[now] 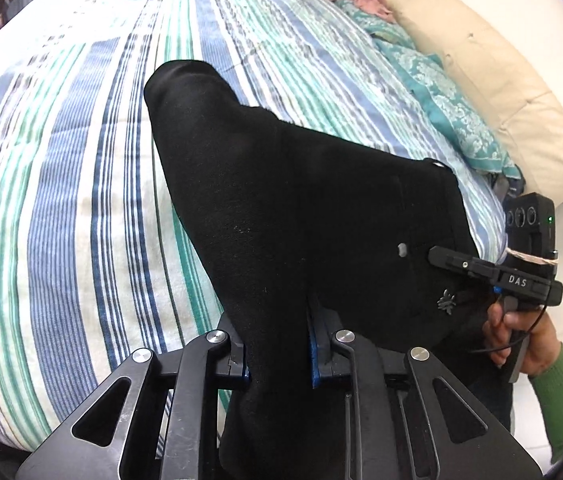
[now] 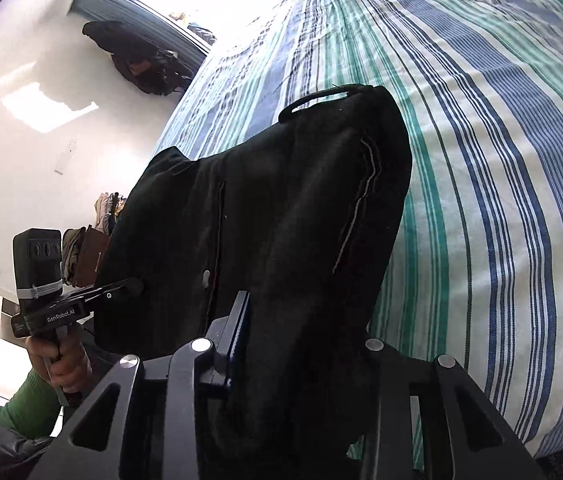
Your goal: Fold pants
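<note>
The black pants (image 1: 301,208) are held up over the striped bed (image 1: 61,160) by both grippers. My left gripper (image 1: 279,354) is shut on a bunch of the black cloth, which hangs down between its fingers. My right gripper (image 1: 437,258) shows at the right of the left wrist view, shut on the pants' waist edge near a button. In the right wrist view the pants (image 2: 281,208) drape over my right gripper (image 2: 297,344), which is shut on them. My left gripper (image 2: 135,286) shows there at the left, clamped on the cloth's edge.
A cream cushion (image 1: 481,72) and a teal patterned cloth (image 1: 441,96) lie along the bed's right side by the wall. Dark bags (image 2: 141,60) sit on the floor under a window. The person's green sleeve (image 1: 561,392) is at the lower right.
</note>
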{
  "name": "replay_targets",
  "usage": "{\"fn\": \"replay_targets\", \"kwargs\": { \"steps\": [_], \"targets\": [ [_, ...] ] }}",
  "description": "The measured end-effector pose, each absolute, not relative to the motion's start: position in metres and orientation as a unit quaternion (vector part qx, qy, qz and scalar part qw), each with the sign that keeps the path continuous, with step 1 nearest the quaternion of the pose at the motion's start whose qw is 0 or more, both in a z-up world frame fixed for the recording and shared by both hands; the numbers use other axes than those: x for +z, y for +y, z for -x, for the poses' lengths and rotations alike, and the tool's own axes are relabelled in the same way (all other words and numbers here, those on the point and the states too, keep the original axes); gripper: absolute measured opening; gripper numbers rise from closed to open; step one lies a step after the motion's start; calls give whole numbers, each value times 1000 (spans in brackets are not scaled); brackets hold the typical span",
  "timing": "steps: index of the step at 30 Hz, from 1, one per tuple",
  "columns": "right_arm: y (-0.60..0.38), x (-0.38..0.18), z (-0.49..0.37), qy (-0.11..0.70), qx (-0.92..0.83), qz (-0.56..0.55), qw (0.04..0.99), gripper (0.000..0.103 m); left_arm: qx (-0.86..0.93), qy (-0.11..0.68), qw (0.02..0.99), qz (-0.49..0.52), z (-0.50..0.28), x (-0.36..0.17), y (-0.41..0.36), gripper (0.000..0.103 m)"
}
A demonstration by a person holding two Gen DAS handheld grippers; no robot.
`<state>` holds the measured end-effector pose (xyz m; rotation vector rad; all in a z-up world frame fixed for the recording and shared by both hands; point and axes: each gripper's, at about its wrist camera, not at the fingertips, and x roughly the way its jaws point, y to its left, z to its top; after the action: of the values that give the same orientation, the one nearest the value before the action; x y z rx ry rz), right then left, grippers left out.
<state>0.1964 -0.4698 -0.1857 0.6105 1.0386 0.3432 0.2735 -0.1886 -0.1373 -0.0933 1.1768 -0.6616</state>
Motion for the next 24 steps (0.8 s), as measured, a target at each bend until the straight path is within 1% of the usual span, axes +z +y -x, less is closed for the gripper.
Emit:
{"fn": "replay_targets", "kwargs": {
  "steps": [5, 11, 14, 17, 18, 19, 21, 22, 23, 24],
  "targets": [
    [-449, -143, -227, 444, 195, -286, 827, 34, -305, 505, 806, 58, -311, -92, -161, 19],
    [-431, -87, -326, 389, 220, -263, 855, 34, -275, 455, 844, 77, -395, -54, -137, 19],
    [-428, -79, -376, 378, 225, -256, 861, 34, -256, 451, 851, 86, -432, -59, -132, 19],
    [-428, -94, -414, 382, 224, -248, 862, 34, -237, 460, 853, 72, -463, -89, -136, 20],
    [-428, -106, -427, 388, 221, -251, 859, 34, -225, 470, 852, 60, -471, -107, -139, 24],
    [-431, -123, -439, 399, 213, -254, 855, 36, -205, 487, 848, 40, -480, -132, -143, 36],
    [-432, -168, -456, 440, 175, -251, 844, 40, -139, 533, 835, -12, -487, -189, -151, 50],
    [-434, -197, -462, 475, 146, -250, 831, 44, -115, 546, 829, -37, -488, -211, -152, 67],
    [-436, -224, -467, 511, 113, -246, 816, 53, -116, 522, 844, -35, -483, -216, -148, 72],
    [-441, -241, -467, 520, 99, -260, 808, 60, -109, 498, 859, -36, -475, -213, -138, 85]
  ]
}}
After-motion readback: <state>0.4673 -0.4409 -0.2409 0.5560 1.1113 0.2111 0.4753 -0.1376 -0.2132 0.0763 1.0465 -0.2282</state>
